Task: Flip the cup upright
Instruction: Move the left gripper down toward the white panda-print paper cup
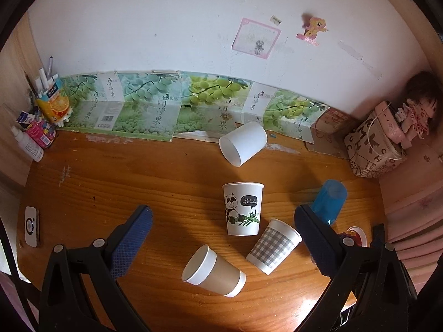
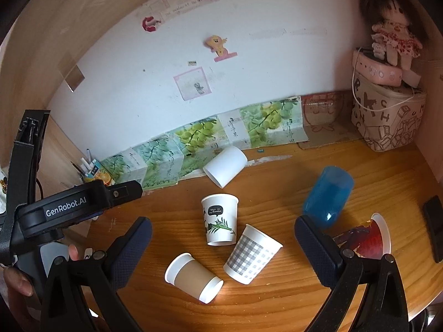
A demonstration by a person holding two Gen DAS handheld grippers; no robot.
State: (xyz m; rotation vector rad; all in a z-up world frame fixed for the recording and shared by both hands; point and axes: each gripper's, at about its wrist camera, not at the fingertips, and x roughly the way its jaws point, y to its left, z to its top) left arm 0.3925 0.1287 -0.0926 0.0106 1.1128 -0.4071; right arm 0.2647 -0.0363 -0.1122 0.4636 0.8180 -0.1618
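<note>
Lying sideways, brown-sleeved cup [image 1: 214, 272], white rims

"GenRobot.AI" on left tool [image 2: 66, 207], "my Bamboo" on panda cup [image 1: 242, 208]

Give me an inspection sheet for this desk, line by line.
Surface: wooden desk, scuffed near the wall.
Job's things: panda cup upright; white cup, brown cup, checked cup, blue cup and red cup lie on their sides.
Clutter: pen holder, spray bottle, printed bag, doll.
Grippers: left hand-held gripper and right hand-held gripper open, empty.
Cables: white cord on the bag.
Surroundings: white wall with stickers.
</note>
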